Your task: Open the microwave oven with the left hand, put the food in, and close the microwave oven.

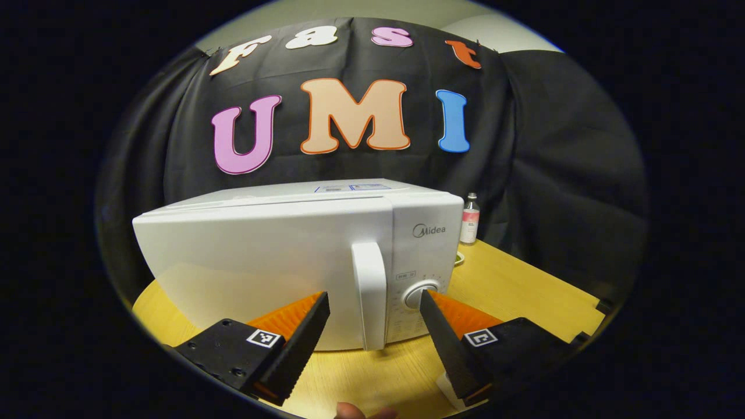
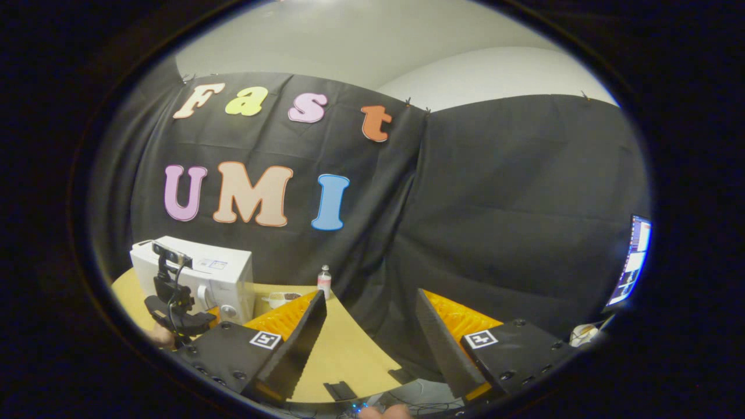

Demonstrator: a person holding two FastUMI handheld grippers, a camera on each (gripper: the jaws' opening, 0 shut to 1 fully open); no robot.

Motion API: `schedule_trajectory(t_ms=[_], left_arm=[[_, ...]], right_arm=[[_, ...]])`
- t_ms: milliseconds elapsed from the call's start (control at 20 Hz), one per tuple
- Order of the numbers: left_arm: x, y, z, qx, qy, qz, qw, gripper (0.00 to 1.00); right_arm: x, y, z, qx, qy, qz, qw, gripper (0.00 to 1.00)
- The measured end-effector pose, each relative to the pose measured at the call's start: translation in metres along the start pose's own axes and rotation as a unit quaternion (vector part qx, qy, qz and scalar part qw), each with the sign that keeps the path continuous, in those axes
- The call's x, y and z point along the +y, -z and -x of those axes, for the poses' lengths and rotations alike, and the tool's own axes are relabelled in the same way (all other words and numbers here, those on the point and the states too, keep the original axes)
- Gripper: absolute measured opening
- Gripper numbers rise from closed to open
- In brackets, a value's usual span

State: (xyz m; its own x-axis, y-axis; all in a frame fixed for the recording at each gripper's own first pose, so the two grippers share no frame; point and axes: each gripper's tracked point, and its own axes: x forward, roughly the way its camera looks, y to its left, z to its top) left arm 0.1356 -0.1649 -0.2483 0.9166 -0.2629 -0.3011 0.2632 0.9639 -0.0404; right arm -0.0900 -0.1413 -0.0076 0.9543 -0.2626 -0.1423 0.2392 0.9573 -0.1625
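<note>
The white microwave (image 1: 279,256) stands on the wooden table (image 1: 524,291) with its door closed; its upright handle (image 1: 369,294) and round dial (image 1: 420,293) face me. My left gripper (image 1: 374,302) is open just in front of the door, one finger on each side of the handle, touching nothing. In the right gripper view, the microwave (image 2: 204,276) is far off to the left with the left gripper (image 2: 174,305) before it. A small bowl of food (image 2: 283,298) sits to its right. My right gripper (image 2: 369,298) is open and empty above the table's edge.
A small bottle with a pink label (image 1: 469,219) stands behind the microwave's right side, also seen as the bottle (image 2: 324,281) near the bowl. A lit monitor (image 2: 631,262) is at the far right. Black cloth walls the booth behind the table (image 2: 343,349).
</note>
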Motion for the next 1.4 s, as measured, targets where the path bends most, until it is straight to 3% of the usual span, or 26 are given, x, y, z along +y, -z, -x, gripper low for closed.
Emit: schedule_trajectory(t_ms=[150, 350, 400, 450, 500, 600, 700, 1150, 1250, 1400], left_arm=[[-0.006, -0.005, -0.005, -0.006, 0.005, -0.003, 1.000, 0.95], [-0.007, 0.002, -0.011, 0.008, 0.004, -0.005, 1.000, 0.82], [-0.003, 0.003, -0.013, 0.008, -0.003, -0.007, 1.000, 0.70], [0.002, 0.004, -0.015, 0.011, -0.014, -0.010, 1.000, 0.64], [0.009, 0.008, -0.017, 0.019, -0.030, -0.017, 0.999, 0.51], [0.007, 0.007, -0.016, 0.014, -0.027, -0.026, 0.999, 0.28], [0.006, 0.010, -0.014, 0.011, -0.027, -0.029, 0.999, 0.20], [0.005, 0.012, -0.014, 0.025, 0.001, -0.062, 0.998, 0.06], [0.004, 0.020, 0.008, 0.036, 0.002, -0.040, 0.999, 0.05], [0.003, 0.022, 0.060, 0.004, 0.010, -0.062, 0.998, 0.04]], right_arm=[[-0.001, 0.002, 0.003, 0.003, 0.000, 0.001, 1.000, 0.97], [-0.006, 0.005, 0.005, 0.008, -0.002, 0.003, 1.000, 0.97], [-0.008, 0.005, 0.005, 0.008, -0.001, 0.002, 1.000, 0.97], [-0.009, 0.007, 0.006, 0.010, 0.000, 0.001, 1.000, 0.97], [-0.010, 0.007, 0.006, 0.012, 0.000, -0.001, 1.000, 0.97], [-0.012, 0.011, 0.007, 0.018, 0.001, -0.003, 1.000, 0.97], [-0.012, 0.013, 0.009, 0.022, -0.001, -0.006, 1.000, 0.97], [-0.003, 0.016, 0.009, 0.020, -0.010, -0.023, 1.000, 0.97], [0.000, 0.014, 0.009, 0.013, -0.011, -0.017, 1.000, 0.97], [0.007, 0.015, 0.007, 0.012, -0.014, -0.027, 0.999, 0.97]])
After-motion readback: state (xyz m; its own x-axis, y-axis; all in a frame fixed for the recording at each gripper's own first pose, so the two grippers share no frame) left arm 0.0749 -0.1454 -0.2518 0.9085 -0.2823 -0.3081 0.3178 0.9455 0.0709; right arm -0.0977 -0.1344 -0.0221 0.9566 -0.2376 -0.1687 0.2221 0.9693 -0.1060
